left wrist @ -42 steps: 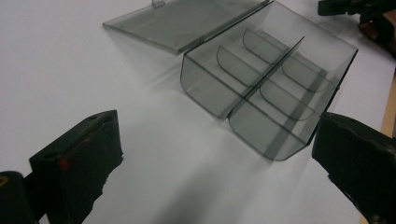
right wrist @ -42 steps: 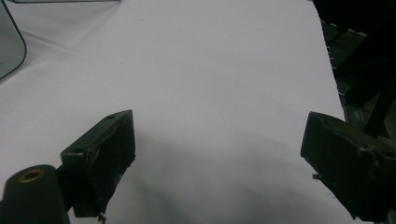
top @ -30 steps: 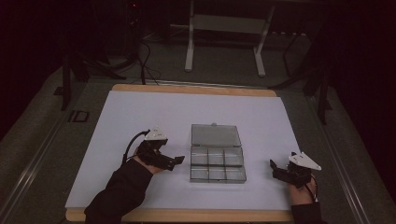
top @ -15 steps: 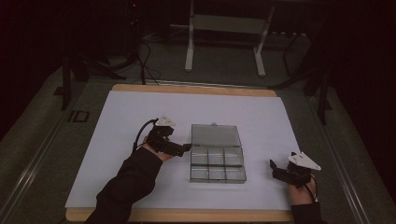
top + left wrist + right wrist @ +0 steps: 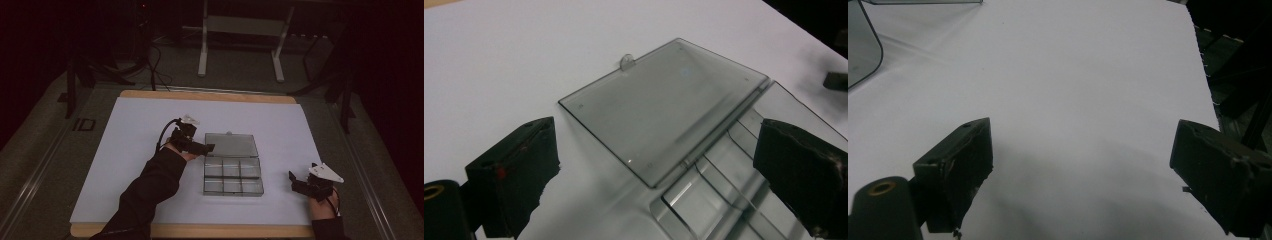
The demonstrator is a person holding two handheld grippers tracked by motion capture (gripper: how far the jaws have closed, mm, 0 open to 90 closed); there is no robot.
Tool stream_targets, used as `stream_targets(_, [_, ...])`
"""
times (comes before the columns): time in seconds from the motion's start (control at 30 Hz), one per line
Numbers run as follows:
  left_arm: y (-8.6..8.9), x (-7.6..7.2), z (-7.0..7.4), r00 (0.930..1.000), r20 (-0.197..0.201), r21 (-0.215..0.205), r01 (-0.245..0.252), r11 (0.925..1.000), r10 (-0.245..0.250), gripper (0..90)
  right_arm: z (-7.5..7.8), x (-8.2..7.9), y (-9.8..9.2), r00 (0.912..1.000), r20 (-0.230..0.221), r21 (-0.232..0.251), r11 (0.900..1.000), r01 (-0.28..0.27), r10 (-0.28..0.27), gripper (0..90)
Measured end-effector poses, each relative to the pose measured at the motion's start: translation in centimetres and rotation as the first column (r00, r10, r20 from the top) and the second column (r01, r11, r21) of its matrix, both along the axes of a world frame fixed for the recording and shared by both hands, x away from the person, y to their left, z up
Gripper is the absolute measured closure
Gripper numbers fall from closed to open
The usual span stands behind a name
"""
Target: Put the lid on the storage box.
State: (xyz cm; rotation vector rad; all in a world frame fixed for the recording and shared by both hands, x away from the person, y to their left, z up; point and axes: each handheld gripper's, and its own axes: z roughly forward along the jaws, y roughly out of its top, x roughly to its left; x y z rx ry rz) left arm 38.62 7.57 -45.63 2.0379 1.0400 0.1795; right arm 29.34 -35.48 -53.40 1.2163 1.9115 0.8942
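Note:
A clear plastic compartment box (image 5: 232,178) lies in the middle of the white table, its lid (image 5: 231,145) swung flat onto the table behind it. Its several compartments look empty. My left gripper (image 5: 206,147) is open at the box's left side, level with the hinge. In the left gripper view the lid (image 5: 664,105) and the compartment tray (image 5: 724,190) lie between and beyond the wide-apart jaws of the left gripper (image 5: 659,172). My right gripper (image 5: 294,180) rests near the front right, apart from the box. In its own view the right gripper (image 5: 1078,170) is open over bare table.
The white table top (image 5: 140,130) has a wooden rim at front and back. A small latch tab (image 5: 628,61) sticks up on the lid's far edge. A corner of the box (image 5: 860,45) shows in the right gripper view, with the table's edge (image 5: 1204,65) beyond. Dark floor and a metal frame (image 5: 240,25) lie behind.
My left gripper has moved forward and rightward, from the box's front left to beside the hinge and lid. The right gripper and the box have stayed put.

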Motion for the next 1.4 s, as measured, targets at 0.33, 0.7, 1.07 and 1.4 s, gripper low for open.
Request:
stream_targets(0.33, [-1.1,2.2,-1.8,0.9962,-0.079,-0.010,-0.038,0.9992,0.037,5.7,0.0,0.0,0.0,1.0000,0.001,-0.001,1.000,-0.002,0.002,10.0])
stream_targets(0.7, [-2.4,3.3,-4.2,0.9820,-0.167,-0.017,-0.092,0.9956,0.088,7.9,0.0,0.0,0.0,1.0000,-0.001,-0.001,1.000,-0.005,0.005,10.1])
stream_targets(1.07, [-2.4,4.0,-5.6,0.9693,-0.235,-0.082,-0.095,0.9920,0.074,16.2,0.0,0.0,0.1,1.0000,-0.004,-0.008,1.000,-0.006,0.006,10.1])
stream_targets(1.4, [-2.1,4.0,-6.8,0.9532,-0.299,-0.109,-0.079,0.9909,0.043,19.7,-0.1,0.0,0.2,0.9999,-0.005,-0.016,1.000,-0.010,0.010,10.1])
